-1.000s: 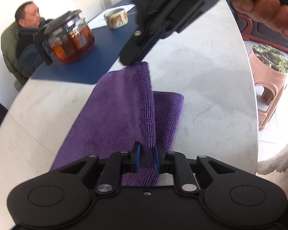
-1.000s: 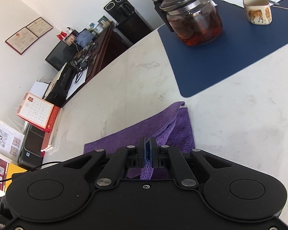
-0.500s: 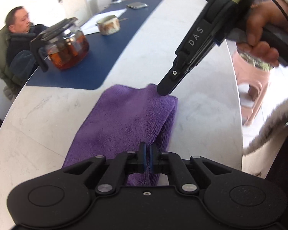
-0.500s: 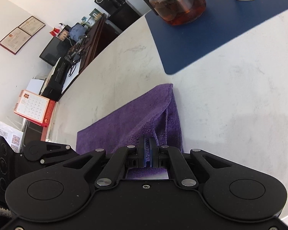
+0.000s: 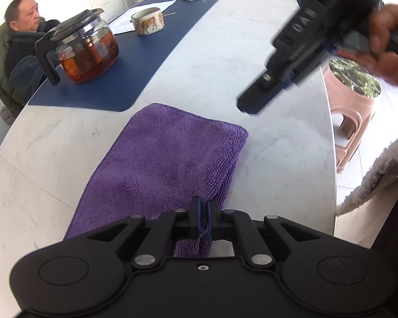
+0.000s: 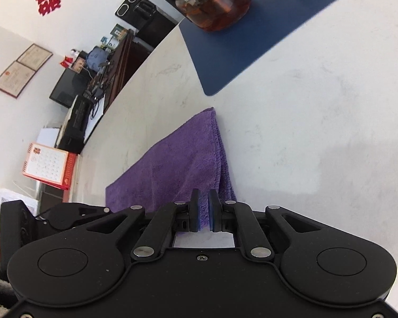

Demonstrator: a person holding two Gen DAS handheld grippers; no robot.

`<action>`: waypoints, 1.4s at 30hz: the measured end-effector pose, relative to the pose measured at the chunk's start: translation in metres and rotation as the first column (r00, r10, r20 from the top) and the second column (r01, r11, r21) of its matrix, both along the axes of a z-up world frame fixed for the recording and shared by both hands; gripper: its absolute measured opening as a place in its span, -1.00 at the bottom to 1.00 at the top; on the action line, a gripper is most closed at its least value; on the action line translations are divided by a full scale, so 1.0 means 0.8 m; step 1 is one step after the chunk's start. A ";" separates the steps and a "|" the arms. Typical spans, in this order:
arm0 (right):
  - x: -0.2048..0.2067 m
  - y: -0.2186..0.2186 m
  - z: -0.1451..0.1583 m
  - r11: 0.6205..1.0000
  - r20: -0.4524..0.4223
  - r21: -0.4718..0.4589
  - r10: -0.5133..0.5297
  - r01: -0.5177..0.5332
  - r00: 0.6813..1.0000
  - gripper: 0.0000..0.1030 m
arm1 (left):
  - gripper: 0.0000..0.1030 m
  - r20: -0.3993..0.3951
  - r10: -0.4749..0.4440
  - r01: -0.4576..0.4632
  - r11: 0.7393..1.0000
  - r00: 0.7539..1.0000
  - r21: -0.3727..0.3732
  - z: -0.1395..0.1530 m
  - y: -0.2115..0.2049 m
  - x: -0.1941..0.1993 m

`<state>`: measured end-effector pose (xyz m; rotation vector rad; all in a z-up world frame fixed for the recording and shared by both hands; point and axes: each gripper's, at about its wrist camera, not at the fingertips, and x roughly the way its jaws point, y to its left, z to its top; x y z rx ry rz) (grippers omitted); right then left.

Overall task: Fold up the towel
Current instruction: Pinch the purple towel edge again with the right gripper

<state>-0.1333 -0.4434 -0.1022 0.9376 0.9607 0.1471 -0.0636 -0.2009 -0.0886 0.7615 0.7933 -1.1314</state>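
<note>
Purple towel (image 5: 169, 164) lies flat on the white marble table (image 5: 278, 143), doubled over: a rounded fold edge runs along its right side and two layers show at that edge in the right wrist view (image 6: 188, 164). It sits just near of the blue mat's (image 5: 135, 74) corner, not touching it.

Left gripper (image 5: 203, 218): jaws nearly together, with the towel's near right corner pinched between the pads, so it's clenched on cloth.

Right gripper (image 6: 203, 213): pads parted with a narrow gap and purple showing through it. From the left wrist view it hangs in the air (image 5: 252, 104) above and to the right of the towel's far right corner, clear of the cloth. I read it as released.

Progress call: one fold looks done and laid down. What's left is the left gripper letting go, and probably a second fold across the long axis if a compact stack is wanted.

Further out: glass teapot (image 5: 85, 50) and cup (image 5: 147, 22) on the mat, well apart from the towel. Seated man (image 5: 24, 42) at far left, pink stool (image 5: 353, 111) off the table's right edge.
</note>
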 end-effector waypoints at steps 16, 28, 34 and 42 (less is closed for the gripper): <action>0.027 0.026 -0.061 0.942 -0.061 0.318 -0.094 0.108 0.994 -0.53 | -0.90 -0.056 0.028 -0.031 0.998 0.998 -0.049 0.015 0.008 0.004; 0.045 0.033 -0.038 0.999 -0.025 0.002 -0.053 0.053 0.998 -0.91 | -0.90 -0.061 -0.031 0.027 0.998 0.998 -0.065 0.003 0.000 -0.007; 0.033 0.038 -0.008 0.983 0.017 -0.182 0.022 -0.018 1.000 -0.91 | -0.85 -0.098 -0.071 0.070 0.997 0.993 -0.012 -0.017 -0.010 -0.015; 0.017 0.039 0.000 0.942 -0.029 -0.322 0.086 -0.091 0.996 -0.86 | -0.74 -0.131 -0.109 0.112 0.994 0.985 0.015 -0.015 -0.003 -0.021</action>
